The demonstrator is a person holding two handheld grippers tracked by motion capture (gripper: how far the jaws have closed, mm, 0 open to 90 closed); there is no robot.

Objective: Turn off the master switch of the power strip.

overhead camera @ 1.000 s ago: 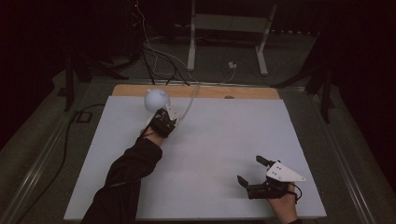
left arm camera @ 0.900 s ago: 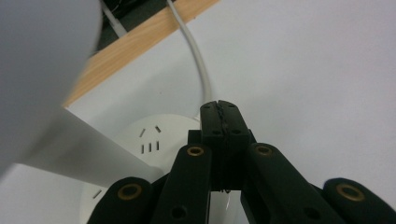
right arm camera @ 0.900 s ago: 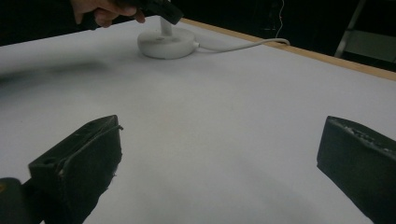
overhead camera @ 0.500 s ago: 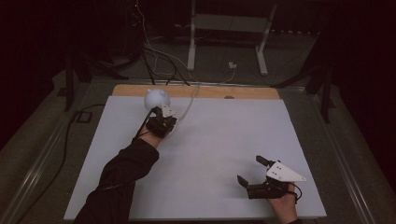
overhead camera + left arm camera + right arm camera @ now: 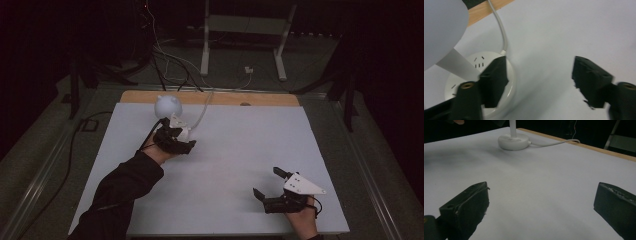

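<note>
The white lamp (image 5: pixel 168 107) is stood at the table's (image 5: pixel 240 150) far left edge, its round base (image 5: pixel 480 82) touched by one jaw of the spread left gripper (image 5: pixel 181 141), while the released right gripper (image 5: pixel 270 184) is held well apart.

A lamp (image 5: pixel 169 112) stands on the table (image 5: pixel 240 150) near its far left corner, its cord (image 5: pixel 202 107) running off over the far edge. The left claw (image 5: pixel 186 141) sits just before the lamp's base (image 5: pixel 477 82), one jaw over it. The right claw (image 5: pixel 266 184) rests near the table's near right corner, well apart from the lamp.
</note>
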